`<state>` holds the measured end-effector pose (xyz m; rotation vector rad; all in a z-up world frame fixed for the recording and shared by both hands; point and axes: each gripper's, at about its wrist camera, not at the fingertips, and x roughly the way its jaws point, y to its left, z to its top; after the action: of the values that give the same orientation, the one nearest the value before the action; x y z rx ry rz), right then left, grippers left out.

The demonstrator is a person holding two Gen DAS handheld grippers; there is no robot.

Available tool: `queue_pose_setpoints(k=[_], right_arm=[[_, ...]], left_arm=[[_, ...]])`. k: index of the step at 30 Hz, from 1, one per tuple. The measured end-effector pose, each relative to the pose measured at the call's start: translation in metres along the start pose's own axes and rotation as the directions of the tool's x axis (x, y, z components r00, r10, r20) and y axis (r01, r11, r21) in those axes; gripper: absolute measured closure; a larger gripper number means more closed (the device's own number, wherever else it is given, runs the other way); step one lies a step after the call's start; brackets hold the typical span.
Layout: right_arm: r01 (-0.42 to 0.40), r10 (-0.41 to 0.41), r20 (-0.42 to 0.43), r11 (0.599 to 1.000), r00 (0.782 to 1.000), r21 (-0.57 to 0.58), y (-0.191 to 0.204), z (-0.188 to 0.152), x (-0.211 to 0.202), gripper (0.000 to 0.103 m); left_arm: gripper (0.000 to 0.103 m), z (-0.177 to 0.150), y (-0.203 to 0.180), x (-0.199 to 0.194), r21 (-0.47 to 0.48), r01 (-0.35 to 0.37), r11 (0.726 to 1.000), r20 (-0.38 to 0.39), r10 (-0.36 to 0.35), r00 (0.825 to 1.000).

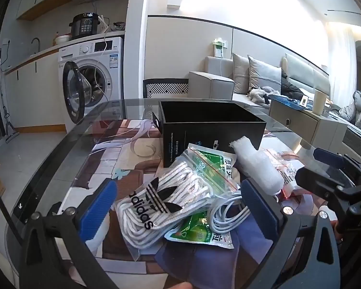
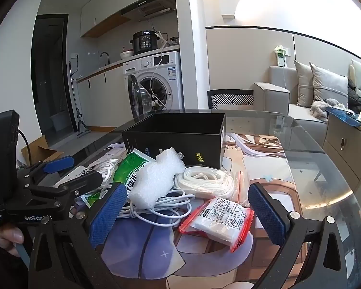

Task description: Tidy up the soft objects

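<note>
Both claws wide open and empty: left claw (image 1: 178, 207) over Adidas laces bag (image 1: 151, 207), right claw (image 2: 187, 214) over red-edged packet (image 2: 219, 219).

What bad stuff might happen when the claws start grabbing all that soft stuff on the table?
1. The loose white cable lies partly under the foam piece; lifting either may drag the other along.
2. The bag of white laces overlaps the green packet, so the open left claw might pinch both.
3. The black box is open-topped and looks light; a bump from the right claw could shove it across the glass table.
</note>
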<state>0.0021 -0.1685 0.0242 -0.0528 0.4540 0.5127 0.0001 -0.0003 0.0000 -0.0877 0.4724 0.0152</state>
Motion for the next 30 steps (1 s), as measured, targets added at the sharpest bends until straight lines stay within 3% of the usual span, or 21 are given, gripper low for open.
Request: queue_pose_setpoints(k=[30], right_arm=[[0.009, -0.009, -0.018, 1.000, 1.000, -0.010, 0.0031, -0.0024, 0.0044, 0.000]], left_arm=[[0.000, 0.0027, 0.0039, 0.0006, -0.027, 0.012, 1.000, 0.003, -0.012, 1.000]])
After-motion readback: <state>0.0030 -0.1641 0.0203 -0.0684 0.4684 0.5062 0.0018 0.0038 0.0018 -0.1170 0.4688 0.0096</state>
